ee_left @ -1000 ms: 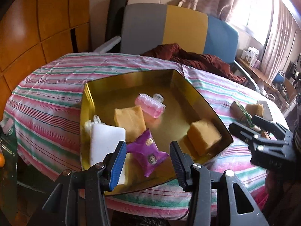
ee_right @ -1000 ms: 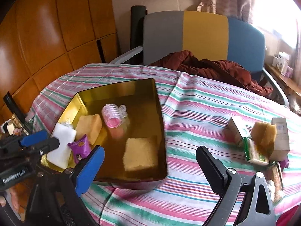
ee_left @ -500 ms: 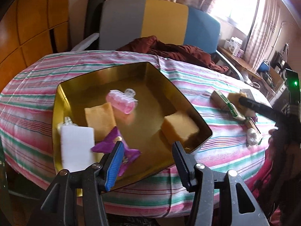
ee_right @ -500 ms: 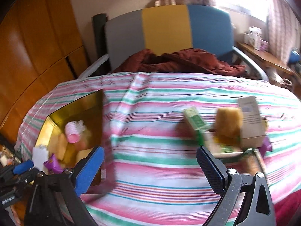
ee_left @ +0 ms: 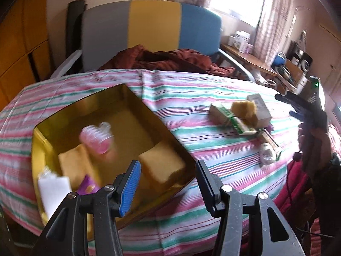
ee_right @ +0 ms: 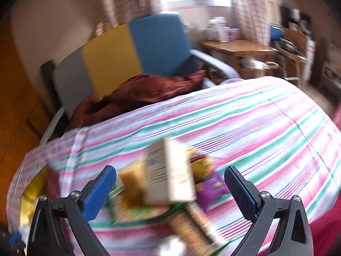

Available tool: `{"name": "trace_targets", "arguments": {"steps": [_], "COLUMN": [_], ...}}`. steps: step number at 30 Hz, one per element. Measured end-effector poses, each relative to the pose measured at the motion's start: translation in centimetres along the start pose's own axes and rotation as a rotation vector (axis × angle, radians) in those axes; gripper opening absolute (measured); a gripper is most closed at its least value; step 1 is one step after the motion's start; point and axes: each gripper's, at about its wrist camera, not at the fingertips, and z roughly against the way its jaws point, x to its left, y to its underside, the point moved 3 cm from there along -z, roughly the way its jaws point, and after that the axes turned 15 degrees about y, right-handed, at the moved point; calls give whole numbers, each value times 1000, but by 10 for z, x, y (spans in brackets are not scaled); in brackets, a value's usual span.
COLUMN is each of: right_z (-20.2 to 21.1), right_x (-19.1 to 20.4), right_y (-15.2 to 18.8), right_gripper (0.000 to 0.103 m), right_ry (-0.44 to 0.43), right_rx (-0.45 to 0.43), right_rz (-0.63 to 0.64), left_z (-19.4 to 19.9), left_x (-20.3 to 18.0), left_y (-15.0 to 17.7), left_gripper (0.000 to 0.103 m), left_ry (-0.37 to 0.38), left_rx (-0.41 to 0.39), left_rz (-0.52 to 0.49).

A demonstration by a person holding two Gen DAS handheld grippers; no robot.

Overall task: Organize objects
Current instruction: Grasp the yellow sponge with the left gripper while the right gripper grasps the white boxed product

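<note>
Now both views have swung rightward across the striped counter [ee_left: 213,98] since a second ago. Left gripper [ee_left: 168,183]: fingers released, a bit wider than before, nothing between them; it hovers over the near right corner of the gold tray [ee_left: 170,132], where earlier it sat over the tray's near edge above the purple packet [ee_left: 88,186]. Tray contents unchanged: pink hair roller [ee_left: 97,136], two yellow sponges [ee_left: 162,164], white block [ee_left: 54,189] at the near left corner, purple packet beside it.

Right gripper [ee_right: 170,192]: fingers released and wide. A second ago it faced the tray; now it looks down on the loose pile toward the counter's right edge, with only a sliver of tray at the left of its view. Between the fingers but not pressed: a cream box [ee_right: 170,175] tilted on top, a yellow sponge [ee_right: 132,179] against its left side, green packets [ee_right: 127,210] underneath, a purple packet [ee_right: 210,188] to the right. Heavy blur here.

From the left view the right gripper sits at the counter's right edge, beyond the pile. Behind the counter: a chair [ee_left: 149,32] in grey, yellow and blue with a rust-brown cloth [ee_left: 166,60] heaped on the seat.
</note>
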Motion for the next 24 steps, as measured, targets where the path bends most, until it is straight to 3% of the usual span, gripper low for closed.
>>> {"name": "trace_targets", "arguments": {"steps": [4, 6, 14, 24], "right_z": [-23, -23, -23, -27], "right_x": [-30, -37, -42, -47], "right_y": [1, -1, 3, 6], "right_gripper": [102, 102, 103, 103], "right_ry": [-9, -20, -62, -113], "right_rx": [89, 87, 114, 154], "right_rz": [-156, -194, -235, -279], "left_z": [-24, -36, -91, -184], "left_x": [-24, -35, -96, -124], "left_y": [-18, -27, -73, -107], "left_gripper": [54, 54, 54, 53], "left_ry": [61, 92, 257, 348], "left_rx": [30, 40, 90, 210], "left_rz": [-30, -41, -81, 11]}}
